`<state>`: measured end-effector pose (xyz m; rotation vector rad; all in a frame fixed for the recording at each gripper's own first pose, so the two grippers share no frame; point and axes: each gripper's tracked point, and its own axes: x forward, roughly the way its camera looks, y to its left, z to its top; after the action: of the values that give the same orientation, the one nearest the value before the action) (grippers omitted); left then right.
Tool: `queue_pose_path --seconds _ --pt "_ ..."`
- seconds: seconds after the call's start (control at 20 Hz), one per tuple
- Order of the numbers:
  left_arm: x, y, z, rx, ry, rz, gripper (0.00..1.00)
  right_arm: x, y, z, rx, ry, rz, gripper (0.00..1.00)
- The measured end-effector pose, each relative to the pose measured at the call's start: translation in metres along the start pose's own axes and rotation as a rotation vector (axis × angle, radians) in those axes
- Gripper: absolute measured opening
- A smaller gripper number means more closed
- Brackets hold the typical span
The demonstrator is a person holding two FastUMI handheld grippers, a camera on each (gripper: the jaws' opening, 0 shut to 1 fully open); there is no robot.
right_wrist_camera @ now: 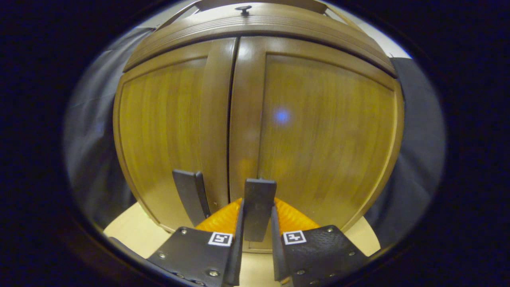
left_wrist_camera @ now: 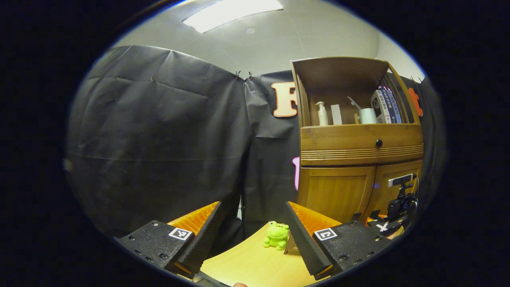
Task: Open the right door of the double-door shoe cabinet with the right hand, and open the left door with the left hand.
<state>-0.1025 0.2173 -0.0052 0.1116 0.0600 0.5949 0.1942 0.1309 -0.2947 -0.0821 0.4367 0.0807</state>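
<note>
the right gripper point(right_wrist_camera: 257, 223) sits hard up against the shoe cabinet point(left_wrist_camera: 360, 143), its two fingers drawn in on either side of the right door's handle point(right_wrist_camera: 259, 209), a dark upright bar just right of the centre seam point(right_wrist_camera: 230, 119). whether both fingers actually press on the bar cannot be told from here; they look at least very close around it. the handle's long axis runs up and down, and the fingers flank it from left and right, so the coming pull should go straight back from the seam and then swing outward on the hinge at the right door's point(right_wrist_camera: 326, 135) far edge. the left door's handle point(right_wrist_camera: 191, 195), a matching dark bar, stands just left of the seam, free of any grip, on the left door point(right_wrist_camera: 163, 135). both doors look closed, flush along the seam.

the left gripper point(left_wrist_camera: 251, 243) is well back from the cabinet with its fingers spread wide and nothing between them; the cabinet lies ahead and to its right. from there the right gripper point(left_wrist_camera: 392, 217) shows low against the cabinet's doors. so the right hand is much the nearer.

a green frog toy point(left_wrist_camera: 276, 235) sits on the pale wooden tabletop point(left_wrist_camera: 247, 263) left of the cabinet's foot. above the doors run a drawer with a dark knob point(left_wrist_camera: 379, 142) and an open shelf with a pump bottle point(left_wrist_camera: 322, 114) and books point(left_wrist_camera: 385, 105).
</note>
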Motion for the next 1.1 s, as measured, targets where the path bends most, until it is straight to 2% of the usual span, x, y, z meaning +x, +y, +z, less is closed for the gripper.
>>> queue_pose_path --seconds 0.15,0.2,0.25,0.3,0.35,0.4,0.45,0.5,0.65,0.7,0.8,0.85,1.05,1.1 --pt "0.0 -0.003 -0.004 -0.01 0.009 -0.012 0.92 -0.004 0.0 0.006 0.011 -0.011 -0.002 0.36" --pt "0.002 -0.006 -0.005 -0.013 0.012 -0.019 0.92 -0.002 0.001 0.002 0.021 0.001 0.005 0.27" --pt "0.002 -0.007 -0.005 -0.016 0.012 -0.027 0.92 -0.003 0.001 0.002 0.025 -0.002 0.01 0.27" --pt "0.002 -0.01 -0.005 -0.017 0.01 -0.038 0.96 -0.004 0.001 0.001 0.026 0.002 0.012 0.27" --pt "0.004 -0.014 -0.005 -0.017 0.01 -0.049 0.95 -0.006 0.001 0.003 0.024 -0.003 0.012 0.27" --pt "0.005 -0.018 -0.004 -0.015 0.009 -0.061 0.92 -0.006 0.0 0.002 0.024 -0.006 0.012 0.31" --pt "0.006 -0.022 -0.005 -0.014 0.009 -0.075 0.92 -0.006 0.0 0.001 0.028 -0.009 0.014 0.27" --pt "0.008 -0.027 -0.004 -0.015 0.009 -0.09 0.92 -0.002 0.0 -0.002 0.033 -0.01 0.016 0.27" --pt "0.009 -0.041 -0.007 -0.015 0.015 -0.142 0.92 0.0 0.0 0.0 0.045 -0.016 0.017 0.27" --pt "0.01 -0.048 -0.007 -0.016 0.015 -0.162 0.96 -0.002 0.0 0.0 0.049 -0.017 0.016 0.27" --pt "0.011 -0.062 -0.006 -0.018 0.019 -0.21 0.92 -0.001 0.0 0.0 0.058 -0.018 0.009 0.27" --pt "0.011 -0.068 -0.007 -0.019 0.019 -0.232 0.96 -0.001 0.0 0.0 0.059 -0.017 0.007 0.27" --pt "0.004 -0.093 -0.006 -0.021 0.012 -0.316 0.96 -0.001 -0.001 0.0 0.076 -0.015 0.003 0.27" --pt "0.003 -0.099 -0.006 -0.021 0.014 -0.334 0.92 -0.001 -0.001 0.001 0.078 -0.015 0.001 0.27"
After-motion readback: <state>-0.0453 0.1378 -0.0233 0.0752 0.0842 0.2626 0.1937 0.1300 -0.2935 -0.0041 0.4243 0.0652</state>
